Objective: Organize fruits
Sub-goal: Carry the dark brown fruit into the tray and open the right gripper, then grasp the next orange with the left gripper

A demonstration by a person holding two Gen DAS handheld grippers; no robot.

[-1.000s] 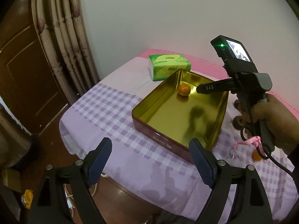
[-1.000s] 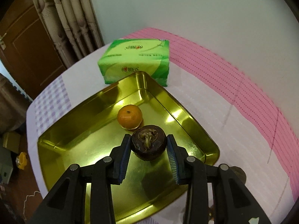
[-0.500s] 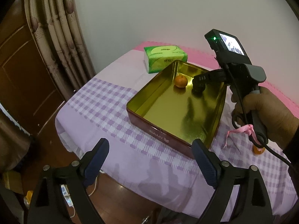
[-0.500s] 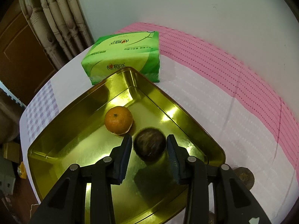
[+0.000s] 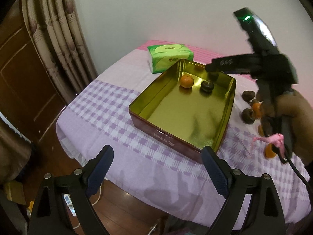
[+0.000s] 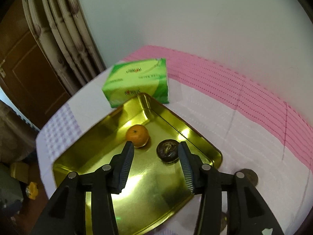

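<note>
A gold tin [image 5: 225,123] [image 6: 195,135] sits on the checked tablecloth. Inside it, at the far end, lie an orange tangerine [image 5: 186,81] [image 6: 137,135] and a dark brown fruit [image 5: 207,85] [image 6: 168,151] side by side. My right gripper [image 6: 155,146] hovers above the tin; its jaws are opening, nothing is between them, and the brown fruit lies free below the right finger. My left gripper [image 5: 156,154] stands open over the table's near edge, empty. Several more brown and orange fruits [image 5: 248,115] lie on the cloth right of the tin.
A green tissue pack [image 5: 170,57] [image 6: 137,82] stands just behind the tin. A hand holds the right gripper's handle [image 5: 273,90] over the loose fruits. Curtains and a brown door are at the left. The floor lies below the table edge.
The right gripper set the brown fruit down in the tin beside the tangerine, let go, and lifted away with its jaws widening. The left gripper barely moved.
</note>
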